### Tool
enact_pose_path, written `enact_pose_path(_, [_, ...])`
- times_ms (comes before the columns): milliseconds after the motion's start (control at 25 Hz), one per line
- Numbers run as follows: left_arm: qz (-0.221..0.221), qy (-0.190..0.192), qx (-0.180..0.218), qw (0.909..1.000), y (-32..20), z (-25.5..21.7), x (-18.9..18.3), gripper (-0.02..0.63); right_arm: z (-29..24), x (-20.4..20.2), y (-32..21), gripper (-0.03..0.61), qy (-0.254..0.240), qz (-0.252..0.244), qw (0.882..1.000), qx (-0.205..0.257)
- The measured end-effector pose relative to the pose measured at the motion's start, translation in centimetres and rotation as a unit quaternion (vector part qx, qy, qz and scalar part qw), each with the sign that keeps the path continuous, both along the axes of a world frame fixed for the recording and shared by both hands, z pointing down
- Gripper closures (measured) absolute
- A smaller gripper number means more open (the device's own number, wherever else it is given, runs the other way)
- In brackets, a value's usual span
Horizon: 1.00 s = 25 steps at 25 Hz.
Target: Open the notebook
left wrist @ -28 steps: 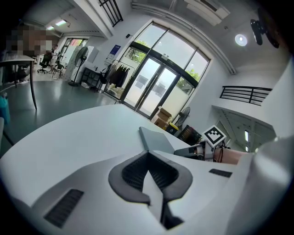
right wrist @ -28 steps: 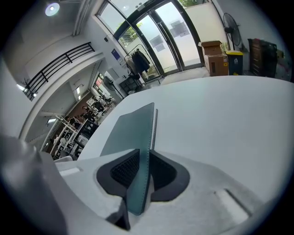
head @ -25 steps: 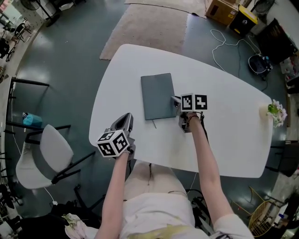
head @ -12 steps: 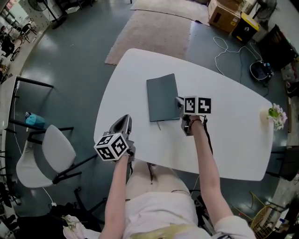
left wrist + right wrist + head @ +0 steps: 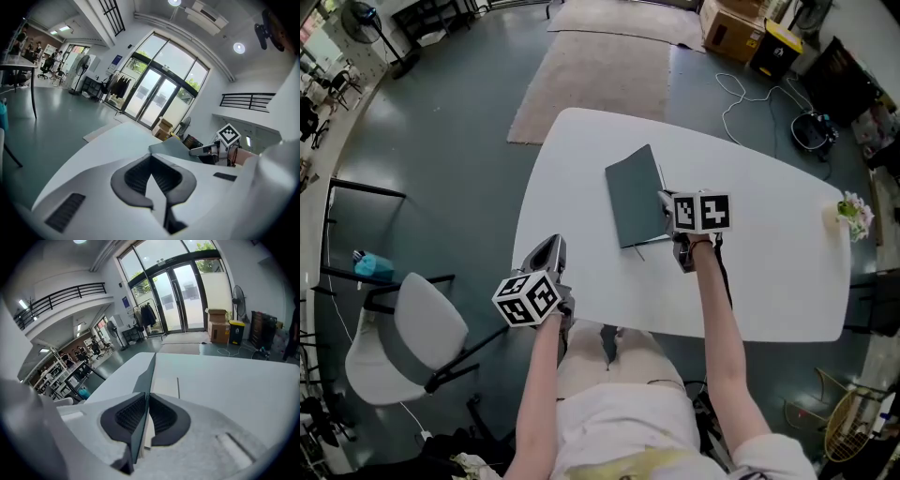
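A dark grey notebook (image 5: 636, 195) lies on the white table (image 5: 769, 253). Its cover is raised along the right edge. My right gripper (image 5: 664, 202) is shut on that cover edge. In the right gripper view the cover (image 5: 149, 376) stands edge-on between the pads of the right gripper (image 5: 145, 416), with pale pages (image 5: 164, 385) flat beneath. My left gripper (image 5: 546, 246) hovers at the table's near left edge, apart from the notebook. In its own view the left gripper (image 5: 152, 180) is shut with nothing between the pads, facing the notebook (image 5: 171, 147) and the right gripper (image 5: 204, 151).
A white chair (image 5: 403, 328) stands left of the table. A rug (image 5: 600, 70) lies beyond the far edge, with a cardboard box (image 5: 731, 28) and cables (image 5: 741, 94) on the floor. A small bunch of flowers (image 5: 853, 214) sits at the table's right end.
The notebook's cover has come up at its right edge, held in my right gripper. The left gripper has stayed near the table's front left edge.
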<state>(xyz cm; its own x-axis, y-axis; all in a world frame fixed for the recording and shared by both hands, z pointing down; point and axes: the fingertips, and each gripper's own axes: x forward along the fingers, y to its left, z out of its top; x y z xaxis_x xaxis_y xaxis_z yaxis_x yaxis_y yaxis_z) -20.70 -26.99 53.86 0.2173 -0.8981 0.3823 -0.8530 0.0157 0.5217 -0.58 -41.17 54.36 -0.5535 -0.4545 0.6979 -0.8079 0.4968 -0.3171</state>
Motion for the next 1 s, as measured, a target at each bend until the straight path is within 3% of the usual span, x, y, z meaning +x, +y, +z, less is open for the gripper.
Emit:
enact_pose_path(480, [0.044, 0.006, 0.015, 0.9989, -0.1, -0.7, -3.4, 0.614, -3.6, -4.9, 1.9, 0.543, 0.044, -0.005, 0.997, 0.069])
enact_pose_path(1000, [0.026, 0.013, 0.031, 0.9991, 1.0, -1.5, -6.9, 0.614, -4.5, -11.6, 4.8, 0.541, 0.113, -0.046, 0.985, 0.118])
